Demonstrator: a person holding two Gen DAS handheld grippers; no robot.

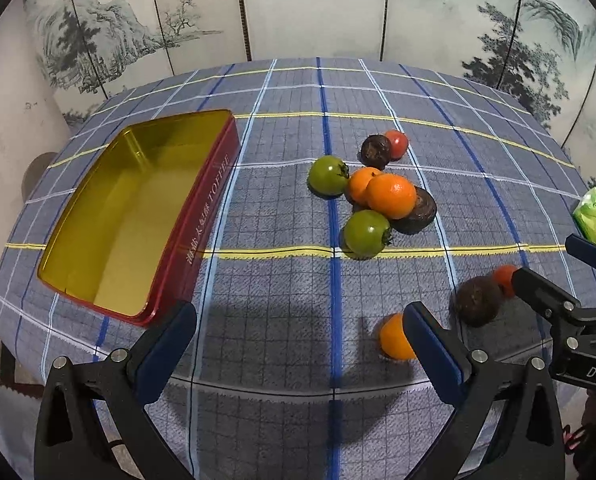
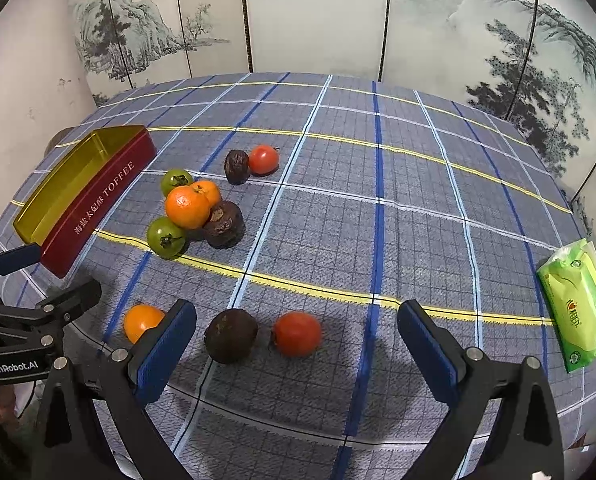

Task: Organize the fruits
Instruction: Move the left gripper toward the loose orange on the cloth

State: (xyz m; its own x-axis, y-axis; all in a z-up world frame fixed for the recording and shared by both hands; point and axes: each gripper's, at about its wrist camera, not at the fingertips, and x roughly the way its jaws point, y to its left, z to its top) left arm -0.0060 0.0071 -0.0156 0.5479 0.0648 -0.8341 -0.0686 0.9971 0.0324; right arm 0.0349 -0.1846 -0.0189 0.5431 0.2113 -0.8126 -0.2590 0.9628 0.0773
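Both tools are hovering low over the near edge of the tabletop (image 2: 418, 208), each spread wide with nothing between its pads: left tool (image 1: 300, 330), right tool (image 2: 297, 330). Nearest row of fruit is sitting in front of them: a small orange (image 2: 142, 322) just beside the right tool's left finger, a dark brown fruit (image 2: 231, 335) next along, then a red tomato (image 2: 297, 333), the three close together but apart. Farther out, a cluster is lying touching: green tomato (image 2: 166, 237), a wrinkled brown fruit (image 2: 224, 224), a large orange (image 2: 187, 206) resting on the others, a second orange (image 2: 207, 191) behind it, another green tomato (image 2: 175, 181). Beyond that, a brown fruit (image 2: 237, 166) and red tomato (image 2: 263, 159) are sitting as a touching pair. Left of the cluster the red toffee tin (image 1: 202, 216) is lying open (gold inside, holding no fruit). A green wipes packet (image 2: 578, 308) is lying at the right edge. A painted folding screen (image 2: 318, 16) is standing behind.
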